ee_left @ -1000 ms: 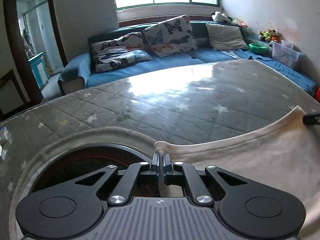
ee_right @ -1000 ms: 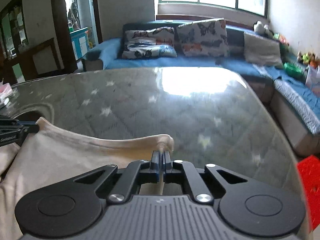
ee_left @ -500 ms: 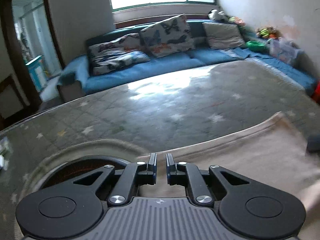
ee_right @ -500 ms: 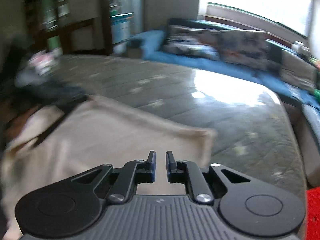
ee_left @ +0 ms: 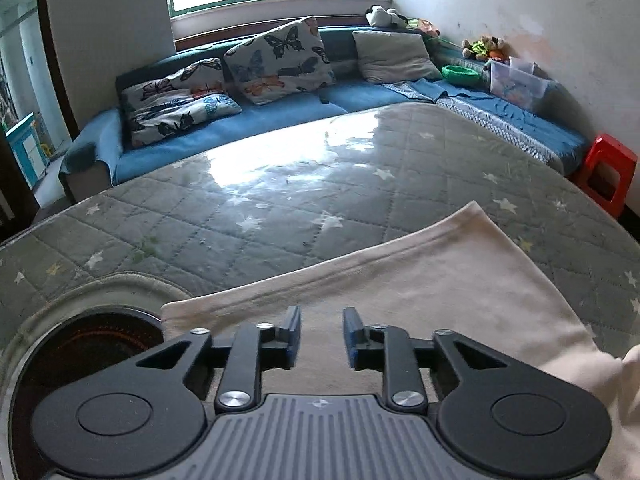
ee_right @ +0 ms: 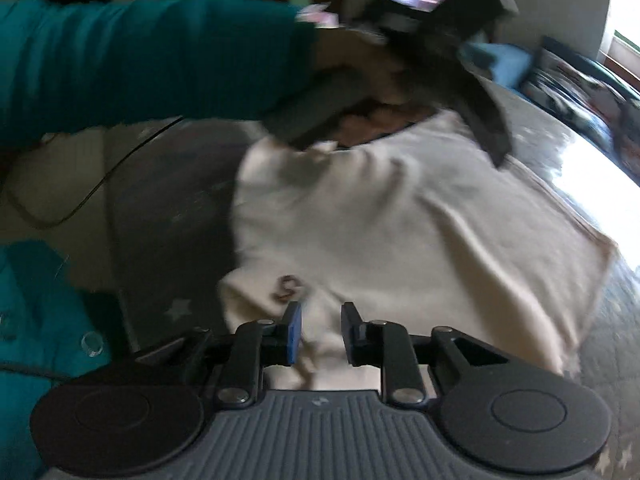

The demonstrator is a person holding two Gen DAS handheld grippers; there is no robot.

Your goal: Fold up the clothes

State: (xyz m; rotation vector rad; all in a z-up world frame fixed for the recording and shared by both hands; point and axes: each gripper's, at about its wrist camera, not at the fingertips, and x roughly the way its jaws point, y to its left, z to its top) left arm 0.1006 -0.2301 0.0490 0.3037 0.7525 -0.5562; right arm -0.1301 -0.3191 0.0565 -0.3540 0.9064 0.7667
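Note:
A cream garment (ee_left: 432, 280) lies flat on the grey quilted table cover (ee_left: 280, 200). My left gripper (ee_left: 320, 336) hovers over the garment's near edge; its jaws are opening and nothing is pinched between them. In the blurred right wrist view the same cream garment (ee_right: 400, 232) spreads across the table, with a small dark mark (ee_right: 286, 286) near its front. My right gripper (ee_right: 318, 334) hangs over that front part, jaws opening, with only cloth below the gap. The other gripper (ee_right: 452, 24) shows above the garment's far edge, held by a hand in a teal sleeve (ee_right: 152, 60).
A round opening (ee_left: 84, 352) with a dark glowing inside sits in the table at the left. A blue corner sofa (ee_left: 280, 108) with butterfly cushions runs behind the table. A red stool (ee_left: 608, 172) stands at the right. A dark cable (ee_right: 80, 200) trails at the left.
Both grippers let go of the garment's corners and their jaws parted. The garment dropped flat onto the table. The right gripper swung round towards the person and the garment's near side.

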